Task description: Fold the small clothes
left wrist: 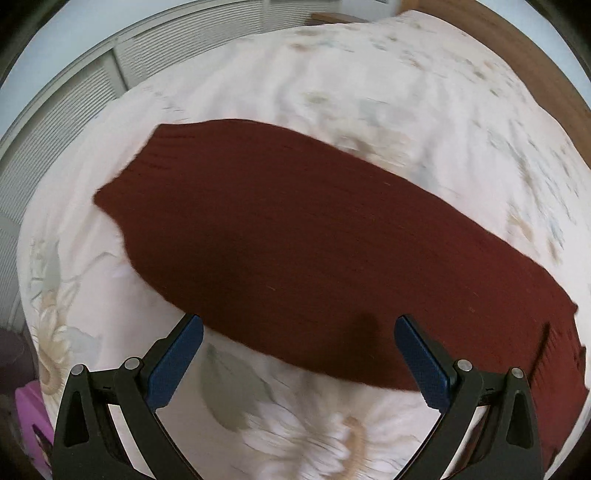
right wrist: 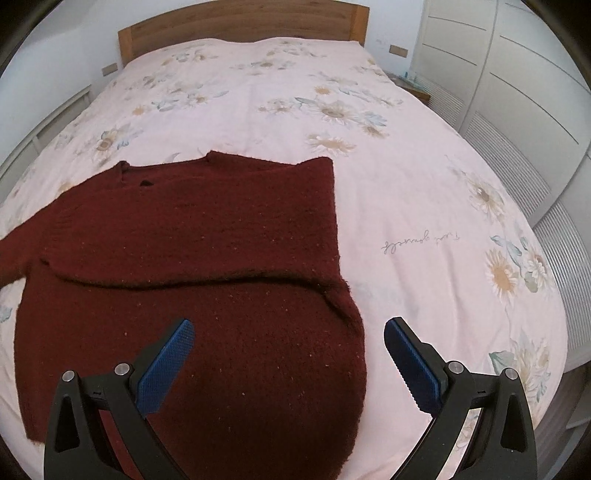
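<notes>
On the bed (right wrist: pixel 406 184), spread over a pale flowered cover, lies a dark red knitted sweater (right wrist: pixel 192 258). Its right side is already turned inward, leaving a straight edge running away toward the headboard (right wrist: pixel 240 22); a sleeve lies across the body as a horizontal band, while the other sleeve trails off toward the left.

Both tools hover above the cloth with their blue pads spread apart, holding nothing. The right hand-held gripper (right wrist: pixel 288 332) sits over the near hem at the sweater's right edge, one pad above the knit, the other above bare cover.

The left hand-held gripper (left wrist: pixel 298 332) faces a long stretch of sweater (left wrist: pixel 314 240) lying crosswise just ahead; that view is blurred. I judge the unfolded left side to be the left tool's to take.
</notes>
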Demonstrator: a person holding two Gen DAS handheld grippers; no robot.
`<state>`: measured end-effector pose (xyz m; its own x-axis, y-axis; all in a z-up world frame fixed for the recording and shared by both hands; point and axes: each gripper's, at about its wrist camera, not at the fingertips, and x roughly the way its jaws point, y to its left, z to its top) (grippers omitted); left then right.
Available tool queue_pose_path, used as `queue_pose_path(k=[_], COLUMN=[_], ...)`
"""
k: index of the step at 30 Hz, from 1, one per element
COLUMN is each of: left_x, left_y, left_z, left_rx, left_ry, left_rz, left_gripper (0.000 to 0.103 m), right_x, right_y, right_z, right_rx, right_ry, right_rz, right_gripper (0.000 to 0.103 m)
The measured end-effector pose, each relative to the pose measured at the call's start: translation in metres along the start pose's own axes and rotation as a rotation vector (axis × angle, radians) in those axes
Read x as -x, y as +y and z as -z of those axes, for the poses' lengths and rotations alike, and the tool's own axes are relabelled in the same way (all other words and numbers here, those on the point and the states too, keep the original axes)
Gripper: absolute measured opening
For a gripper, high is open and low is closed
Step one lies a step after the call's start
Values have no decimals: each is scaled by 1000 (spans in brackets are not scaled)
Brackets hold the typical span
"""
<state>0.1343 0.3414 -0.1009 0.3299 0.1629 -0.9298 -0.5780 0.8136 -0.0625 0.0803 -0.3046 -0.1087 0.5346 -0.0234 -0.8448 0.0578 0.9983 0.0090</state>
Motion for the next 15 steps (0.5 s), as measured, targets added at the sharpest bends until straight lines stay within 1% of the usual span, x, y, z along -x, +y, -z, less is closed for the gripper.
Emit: queue_pose_path(k=[3,5,9,11,12,15], left_x=[-6,-12,-27,-27,-26,-26], left_y=[19,33,50,53,53,53], left_z=[-6,-7,-9,-10,-12,-15], left_rx=[29,57,140,150,145,125], left_ry=[16,44,104,102,95,95], left_rz=[-30,-44,-10,-1,2,5], left_gripper=[102,102,102,102,100,82], right_x=[-2,-3,-5,-5,-6,-9], right_y=[2,2,1,0,0,-4], right_z=[0,1,4,6,7,8], right_rx=[9,5,10,17,17,1], right_ry=[1,4,13,15,17,25], right_rz=[7,2,5,12,14,17], right_gripper=[103,103,103,103,103,103])
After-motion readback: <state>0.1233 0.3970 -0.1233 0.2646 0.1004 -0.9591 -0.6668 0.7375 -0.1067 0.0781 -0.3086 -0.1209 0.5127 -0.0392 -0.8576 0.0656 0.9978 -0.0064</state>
